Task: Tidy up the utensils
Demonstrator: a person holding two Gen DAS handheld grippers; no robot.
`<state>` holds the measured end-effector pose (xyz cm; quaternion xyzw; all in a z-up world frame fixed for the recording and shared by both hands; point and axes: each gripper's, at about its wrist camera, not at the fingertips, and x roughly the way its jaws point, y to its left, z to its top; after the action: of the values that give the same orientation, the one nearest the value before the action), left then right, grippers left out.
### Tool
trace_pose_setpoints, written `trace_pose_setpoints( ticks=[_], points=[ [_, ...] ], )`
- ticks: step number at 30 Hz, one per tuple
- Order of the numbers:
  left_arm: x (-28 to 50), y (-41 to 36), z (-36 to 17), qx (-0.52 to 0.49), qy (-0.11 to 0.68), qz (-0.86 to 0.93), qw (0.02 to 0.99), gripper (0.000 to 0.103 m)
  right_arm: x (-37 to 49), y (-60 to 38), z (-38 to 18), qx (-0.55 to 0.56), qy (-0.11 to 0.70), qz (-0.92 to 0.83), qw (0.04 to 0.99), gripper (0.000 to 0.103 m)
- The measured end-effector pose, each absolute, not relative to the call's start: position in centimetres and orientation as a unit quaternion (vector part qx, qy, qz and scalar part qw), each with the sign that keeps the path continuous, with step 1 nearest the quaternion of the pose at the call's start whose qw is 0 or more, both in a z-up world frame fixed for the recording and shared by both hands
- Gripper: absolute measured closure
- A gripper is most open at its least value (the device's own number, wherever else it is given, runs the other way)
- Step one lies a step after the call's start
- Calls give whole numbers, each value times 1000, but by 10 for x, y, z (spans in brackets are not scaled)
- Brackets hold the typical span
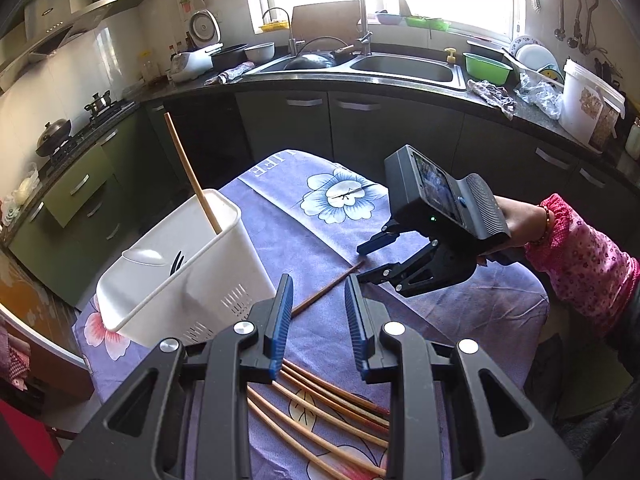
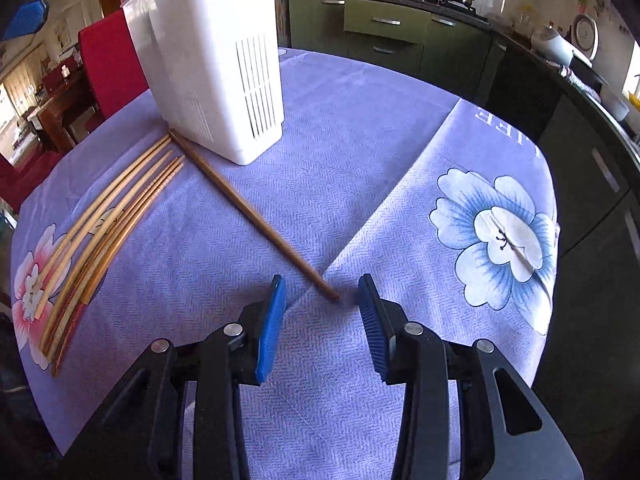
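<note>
Left wrist view: the left gripper [image 1: 316,320] hangs above the table with its jaws parted and nothing between them. Under it a bundle of chopsticks [image 1: 320,412] lies loose on the purple floral tablecloth [image 1: 460,312]. The white utensil holder [image 1: 180,276] stands to the left, with one chopstick [image 1: 192,176] already leaning upright in it. The right gripper [image 1: 370,262], held in a hand with a pink sleeve, is low over the tip of a single dark chopstick [image 1: 328,290], jaws apart. Right wrist view: the right gripper [image 2: 322,312] is released and empty; the dark chopstick [image 2: 256,216] runs from the foot of the holder [image 2: 208,64] to a tip that lies between the blue pads [image 2: 272,328], nearer the right one, seemingly flat on the cloth. The bundle [image 2: 96,240] lies well to the left. Judgement: the step in hand is picking up this lone chopstick; most remain unsorted. The next move calls for lowering around the tip, closing squarely on the thin shaft, then lifting it to the holder's opening.
</note>
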<state>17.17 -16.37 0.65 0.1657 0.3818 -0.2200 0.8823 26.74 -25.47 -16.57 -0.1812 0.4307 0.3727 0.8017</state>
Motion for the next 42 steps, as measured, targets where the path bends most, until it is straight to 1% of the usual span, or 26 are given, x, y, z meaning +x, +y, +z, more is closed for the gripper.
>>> trace_pose_setpoints(
  ticks=[1,3,5,7,14,18,20,25,33,37,42],
  points=[
    [172,-163,6,166,382,-219,882,77,268,-256,-166,-176,431,374,802,64],
    [174,-163,5,167,384,-217,882,77,267,-257,-166,-179,428,371,804,68],
    [174,-164,4,166,385,-217,881,77,262,-255,-164,-181,427,373,804,84],
    [174,-164,4,167,386,-217,881,77,255,-254,-164,-187,423,376,803,93],
    [163,-166,6,176,381,-221,880,75,218,-248,-158,-215,412,375,802,96],
    [156,-170,5,187,376,-225,879,71,184,-257,-143,-206,394,389,807,97],
    [154,-172,3,189,376,-228,878,71,165,-262,-131,-202,389,401,804,98],
    [143,-177,5,195,370,-232,878,71,119,-280,-91,-179,372,426,805,98],
    [123,-171,23,191,349,-231,888,71,55,-305,-4,-146,320,451,820,98],
    [111,-168,31,197,335,-230,892,71,54,-309,34,-121,300,450,833,98],
    [106,-154,36,188,331,-219,898,70,107,-278,44,-104,318,430,839,98]
  ],
)
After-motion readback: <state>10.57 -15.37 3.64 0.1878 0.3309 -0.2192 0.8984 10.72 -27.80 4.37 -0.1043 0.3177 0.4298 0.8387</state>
